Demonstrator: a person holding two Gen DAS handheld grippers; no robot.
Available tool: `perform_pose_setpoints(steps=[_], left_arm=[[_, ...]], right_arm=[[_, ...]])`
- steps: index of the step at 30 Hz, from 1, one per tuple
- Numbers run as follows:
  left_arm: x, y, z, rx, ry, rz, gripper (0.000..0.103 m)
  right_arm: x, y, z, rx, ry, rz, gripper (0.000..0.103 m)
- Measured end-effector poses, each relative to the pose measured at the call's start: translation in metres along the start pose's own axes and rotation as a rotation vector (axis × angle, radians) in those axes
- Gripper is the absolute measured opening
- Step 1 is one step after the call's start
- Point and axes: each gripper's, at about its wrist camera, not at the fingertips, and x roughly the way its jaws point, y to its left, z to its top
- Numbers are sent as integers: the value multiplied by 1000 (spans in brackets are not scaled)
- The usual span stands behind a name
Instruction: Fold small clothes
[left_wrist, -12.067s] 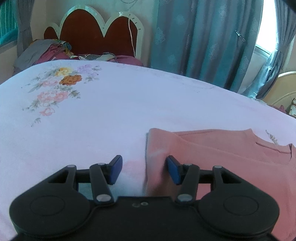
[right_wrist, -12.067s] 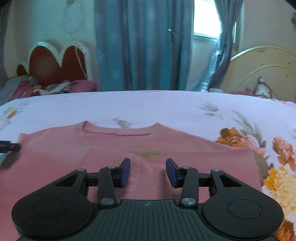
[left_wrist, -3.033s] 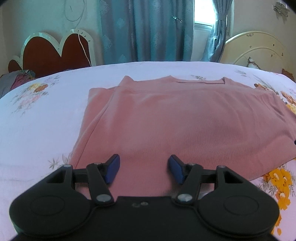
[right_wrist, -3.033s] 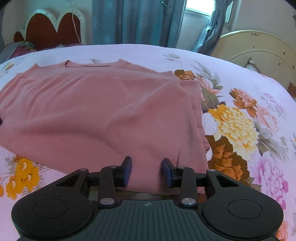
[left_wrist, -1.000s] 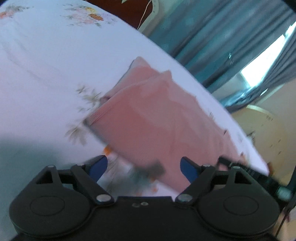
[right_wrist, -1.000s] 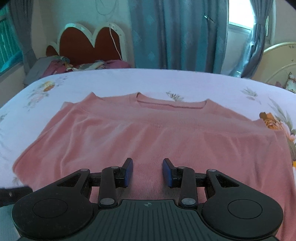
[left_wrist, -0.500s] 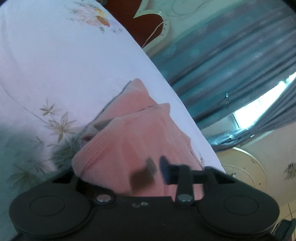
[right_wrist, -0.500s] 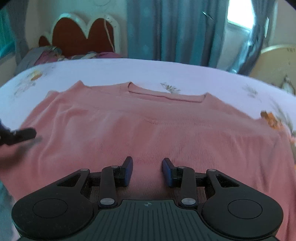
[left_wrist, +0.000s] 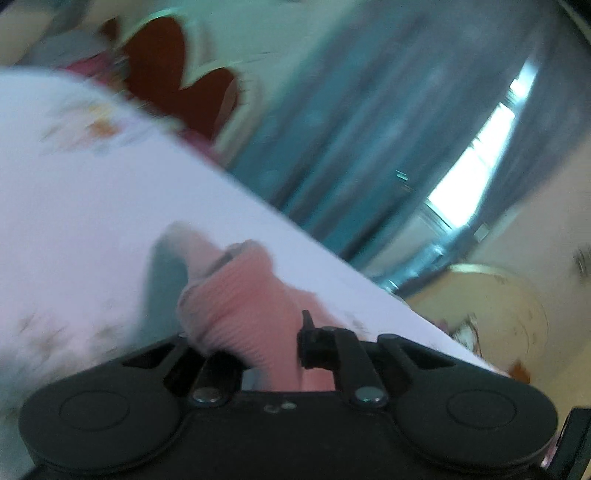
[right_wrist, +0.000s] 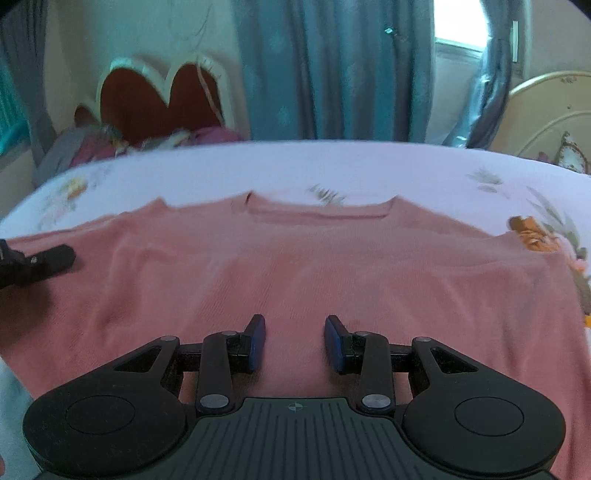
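Observation:
A pink knit shirt (right_wrist: 314, 258) lies flat on the flowered bedsheet (right_wrist: 332, 166), neckline at the far side. In the left wrist view a bunched corner of the shirt (left_wrist: 236, 295) rises off the sheet, and my left gripper (left_wrist: 266, 347) is shut on it; its left finger is hidden under the fabric. That view is blurred. The left gripper (right_wrist: 37, 264) also shows at the left edge of the right wrist view, over the shirt's left side. My right gripper (right_wrist: 294, 341) hovers over the shirt's near hem, open, with its pads apart and nothing pinched.
A red scalloped headboard (right_wrist: 155, 99) and a heap of clothes (right_wrist: 92, 147) stand at the bed's far left. Blue curtains (right_wrist: 332, 66) hang behind. A cream headboard (right_wrist: 546, 107) sits at the right. Flower prints (right_wrist: 532, 230) cover the sheet beside the shirt.
The left gripper's jaws went from wide apart to closed on the shirt's left corner, and it lifted that corner up. The right gripper shifted slightly, jaws unchanged.

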Motion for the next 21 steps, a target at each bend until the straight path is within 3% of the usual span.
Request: perform_pose_setpoints(steps=[6,12,16,19,21], left_arm=[[25,-102,-18,247,58,-149,11],[54,-189,-87,430,196,-309,11],[60,-218,-146,630,276,-296,13],[55,-216,-167,714,346,-293,21],[46,-213,-170,757,342,-305,24]], right_arm=[[-40,-58,-1,105,-45,-37,36],[-80,-131,-22,197,-55,-149,36],[-99,-172,-35,256,-48,-183,36],[-108,-187,-34,298,-66,-150,36],[-113,-191,-30,312,-86,-115,36]])
